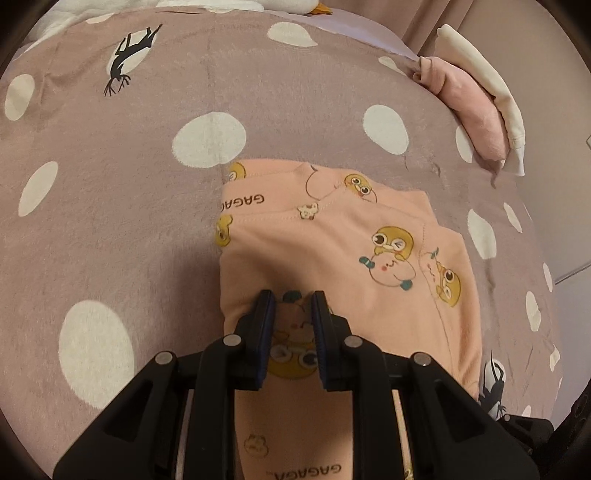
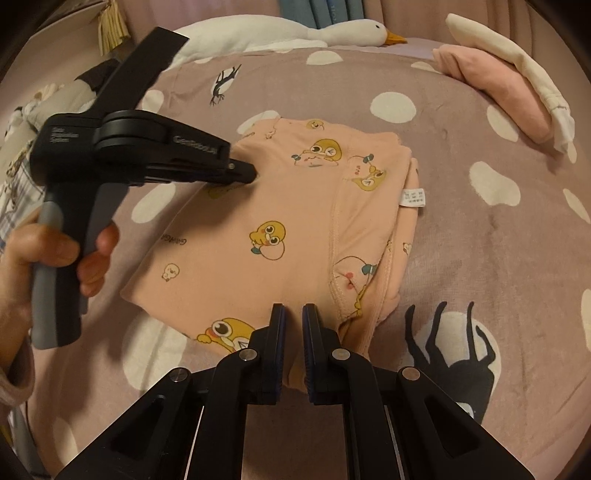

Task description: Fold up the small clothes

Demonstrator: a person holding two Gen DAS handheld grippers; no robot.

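Folded garment point(image 2: 295, 221) lying mid-bed on the blanket point(image 2: 461, 240). Stack of folded clothes point(image 2: 509, 96) sitting behind and to its right. Goose plush point(image 2: 295, 33) resting along the far edge. Left gripper point(image 2: 247, 173) reaching over the garment's left side; right gripper point(image 2: 293, 314) standing at its near edge.

Warm, dim indoor light tints both views pinkish. A soft shadow falls on the bedspread point(image 1: 110, 206) left of the garment point(image 1: 332, 251), and under it in the right view. Fisheye distortion bends the edges, corners go black, and fine detail looks slightly soft.
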